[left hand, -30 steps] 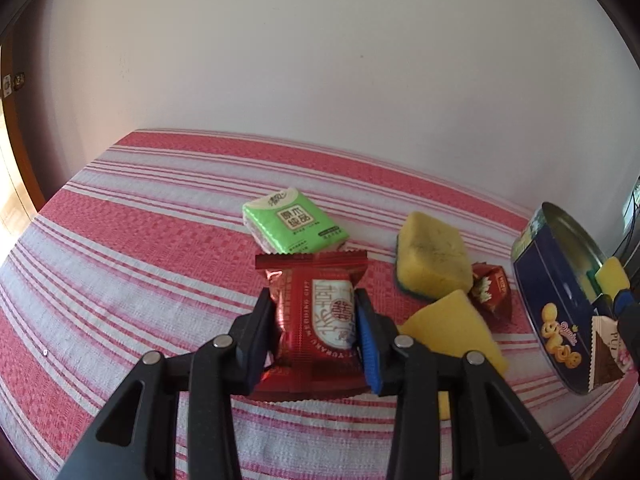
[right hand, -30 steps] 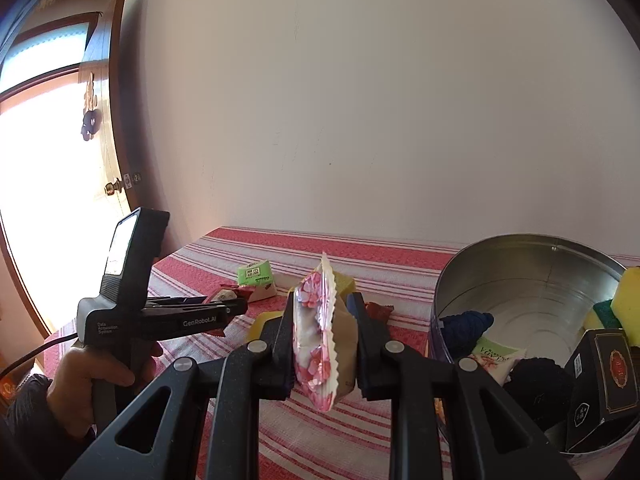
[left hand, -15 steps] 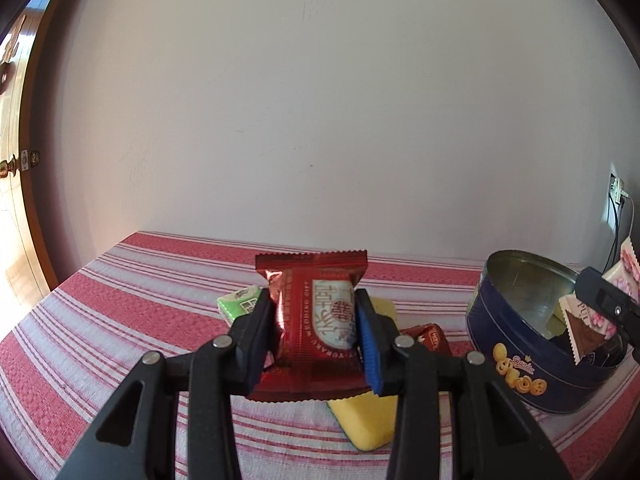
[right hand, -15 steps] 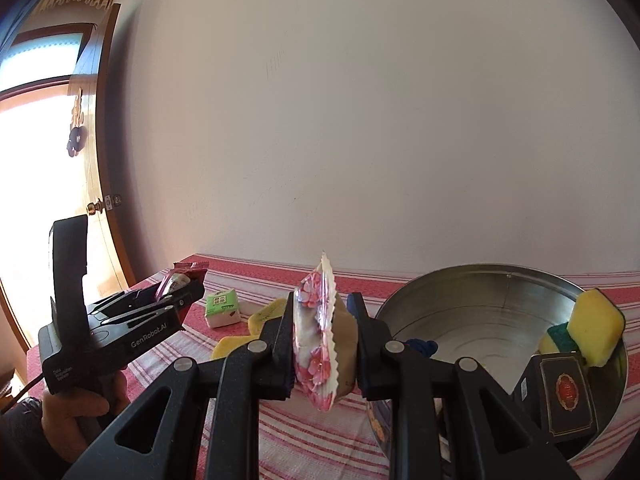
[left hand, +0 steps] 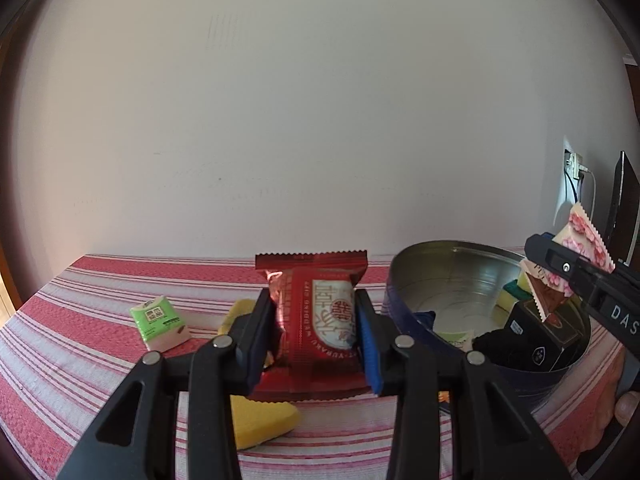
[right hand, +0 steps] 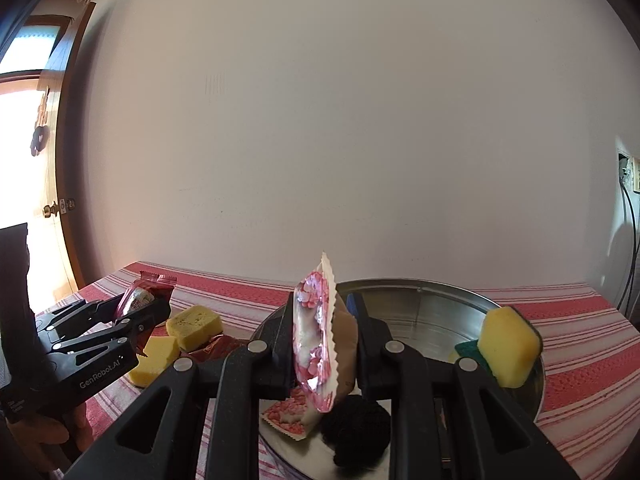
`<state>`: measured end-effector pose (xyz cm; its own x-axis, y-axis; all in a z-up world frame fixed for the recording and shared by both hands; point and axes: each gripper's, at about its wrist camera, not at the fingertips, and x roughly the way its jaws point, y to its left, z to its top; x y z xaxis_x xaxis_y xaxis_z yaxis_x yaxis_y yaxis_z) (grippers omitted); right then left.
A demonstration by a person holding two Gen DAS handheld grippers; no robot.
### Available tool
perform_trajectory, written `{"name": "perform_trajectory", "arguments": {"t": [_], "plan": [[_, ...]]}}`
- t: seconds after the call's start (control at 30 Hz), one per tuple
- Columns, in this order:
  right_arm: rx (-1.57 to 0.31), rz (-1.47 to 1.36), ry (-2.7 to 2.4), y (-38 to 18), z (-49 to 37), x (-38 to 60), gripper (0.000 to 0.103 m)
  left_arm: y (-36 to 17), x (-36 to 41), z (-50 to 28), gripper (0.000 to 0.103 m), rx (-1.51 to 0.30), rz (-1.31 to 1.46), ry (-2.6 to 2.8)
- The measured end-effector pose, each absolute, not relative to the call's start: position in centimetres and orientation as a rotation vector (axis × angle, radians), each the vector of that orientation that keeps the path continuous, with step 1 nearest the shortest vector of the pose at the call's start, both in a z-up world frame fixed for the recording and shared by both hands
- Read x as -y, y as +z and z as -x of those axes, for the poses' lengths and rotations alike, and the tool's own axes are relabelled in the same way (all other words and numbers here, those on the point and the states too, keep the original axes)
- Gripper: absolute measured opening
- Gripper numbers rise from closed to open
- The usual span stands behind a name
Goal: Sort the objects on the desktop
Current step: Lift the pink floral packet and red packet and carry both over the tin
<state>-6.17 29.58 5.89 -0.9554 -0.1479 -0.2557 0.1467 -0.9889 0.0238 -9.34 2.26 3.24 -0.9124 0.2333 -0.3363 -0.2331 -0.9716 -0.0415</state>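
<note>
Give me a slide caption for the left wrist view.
Left gripper holds a red packet beside the tin.

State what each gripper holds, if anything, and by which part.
Left gripper: red snack packet, clamped across its two long sides at mid-height. Right gripper: pink-and-white flowered packet, held edge-on, jaws pressing its flat faces.

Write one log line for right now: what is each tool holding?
left tool: shut on red snack packet | right tool: shut on pink snack packet, over round tin | table: green tissue pack
</note>
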Motion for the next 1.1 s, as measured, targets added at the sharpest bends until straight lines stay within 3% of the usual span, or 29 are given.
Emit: {"name": "perform_trajectory", "arguments": {"t": [0.3, 1.1], "plan": [[0.088, -0.43, -3.025, 5.6, 7.1, -33.1, 0.025, 3.1, -7.7, 9.3, 0.039, -0.042, 0.506, 2.78], [0.016, -0.465, -3.118, 4.8, 8.8, -35.6, 0.025, 3.1, -13.4, 8.9, 0.039, -0.075, 0.522, 2.697]]}}
